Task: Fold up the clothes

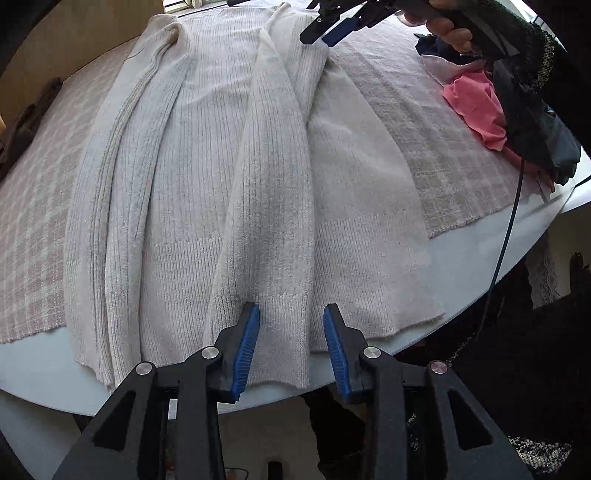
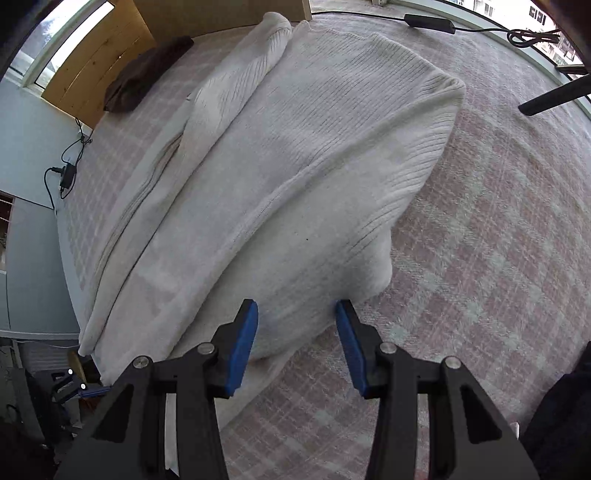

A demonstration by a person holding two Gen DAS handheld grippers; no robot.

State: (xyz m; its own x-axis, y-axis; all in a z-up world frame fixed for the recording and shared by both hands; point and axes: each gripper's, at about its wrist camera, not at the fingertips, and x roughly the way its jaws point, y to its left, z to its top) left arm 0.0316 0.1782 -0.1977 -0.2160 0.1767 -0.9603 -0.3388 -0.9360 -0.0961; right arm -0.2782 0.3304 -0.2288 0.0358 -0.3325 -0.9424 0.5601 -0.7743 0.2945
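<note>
While the cream ribbed sweater [image 1: 221,177] lies lengthwise on the plaid-covered counter [image 1: 33,236] with both sleeves laid in, you are midway: both your left gripper [image 1: 291,328] and right gripper [image 2: 295,328] stand apart, empty; cross-folding remains, and a clothes pile [image 1: 491,110] waits far right.

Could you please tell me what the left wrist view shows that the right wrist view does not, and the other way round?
Only the left wrist view shows the pile of clothes with a pink garment at the table's right, and the person's hand holding the right gripper over the far end of the sweater. Only the right wrist view shows the dark brown garment by the wooden board and the black cable along the far edge. Both show the white ribbed sweater on the plaid cloth, with open fingers near its edge.
</note>
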